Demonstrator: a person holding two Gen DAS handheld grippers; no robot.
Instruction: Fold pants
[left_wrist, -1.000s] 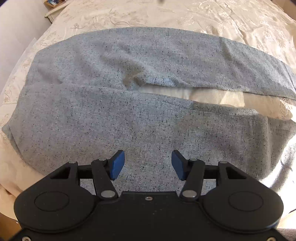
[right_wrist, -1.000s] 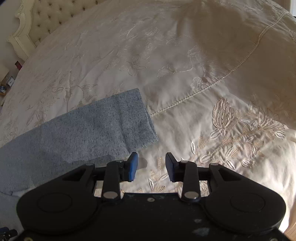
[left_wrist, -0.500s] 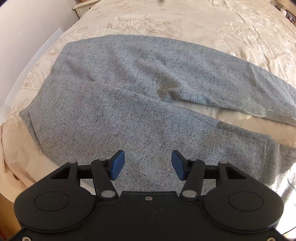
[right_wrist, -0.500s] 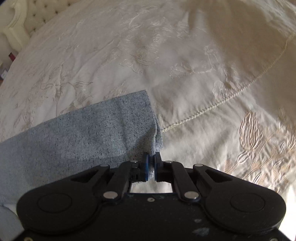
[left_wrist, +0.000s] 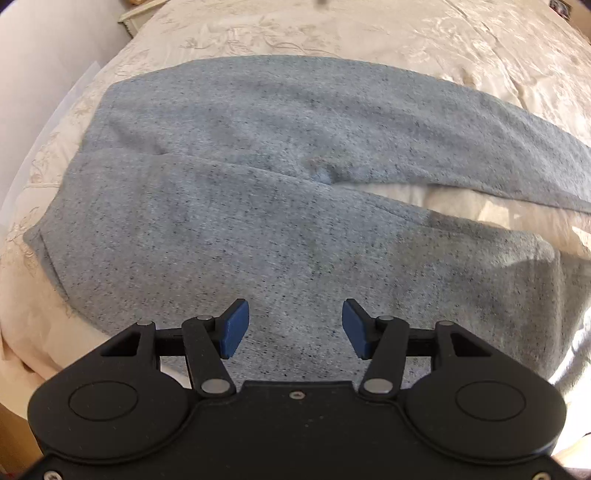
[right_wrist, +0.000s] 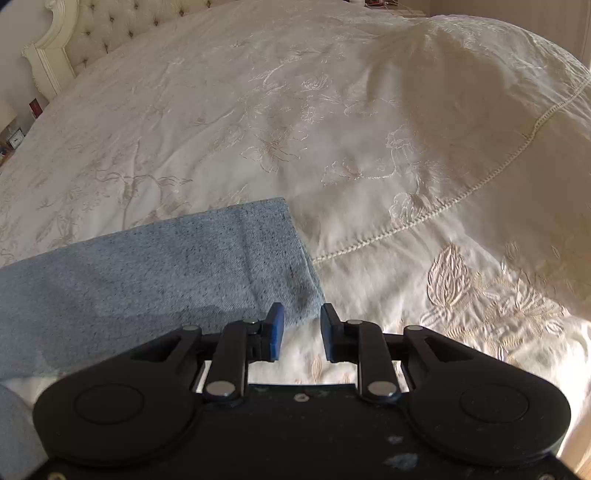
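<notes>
A: Pants (left_wrist: 258, 221) flat on bedspread (right_wrist: 332, 129), legs splayed. Left gripper (left_wrist: 291, 328) wide, empty, over waist end.

B: Right gripper (right_wrist: 301, 332) opening, nothing between pads, just beside hem corner (right_wrist: 306, 295). Bare bedspread beyond.

Speckled grey pants (left_wrist: 280, 206) lie flat and unfolded on the bed, legs slightly parted, one cuff squared off.

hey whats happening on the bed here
A person with a tool in each hand is starting to fold grey pants spread flat on a cream bedspread. The left tool hovers open over the waist end. The right tool sits at the leg hem, jaws opening with no cloth between them. Nothing is folded yet.
</notes>
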